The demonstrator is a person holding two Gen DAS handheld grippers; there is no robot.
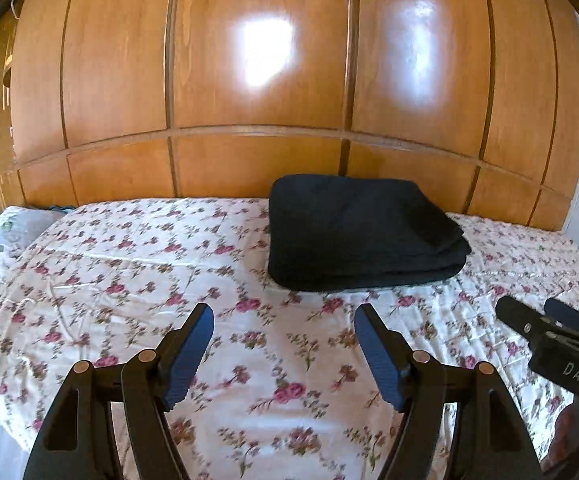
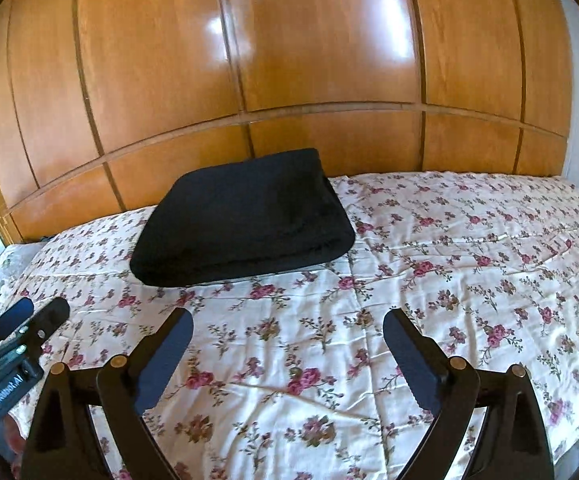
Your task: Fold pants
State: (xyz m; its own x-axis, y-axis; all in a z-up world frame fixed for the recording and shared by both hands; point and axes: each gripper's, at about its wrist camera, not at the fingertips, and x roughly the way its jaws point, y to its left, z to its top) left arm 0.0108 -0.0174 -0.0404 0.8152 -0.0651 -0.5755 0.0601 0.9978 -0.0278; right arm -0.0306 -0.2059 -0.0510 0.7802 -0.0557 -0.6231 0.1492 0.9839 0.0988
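Left wrist view, black pants folded into a thick rectangle [image 1: 359,234] lying on the floral bedspread [image 1: 137,280] near glossy wooden wardrobe doors [image 1: 257,60], left gripper [image 1: 283,354] spread wide with nothing between, right gripper [image 2: 287,356] likewise released, both well short of the pants

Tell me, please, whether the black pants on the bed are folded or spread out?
Folded: the pants lie as a compact rectangular stack on the flowered bedspread, layered edges showing at one side.
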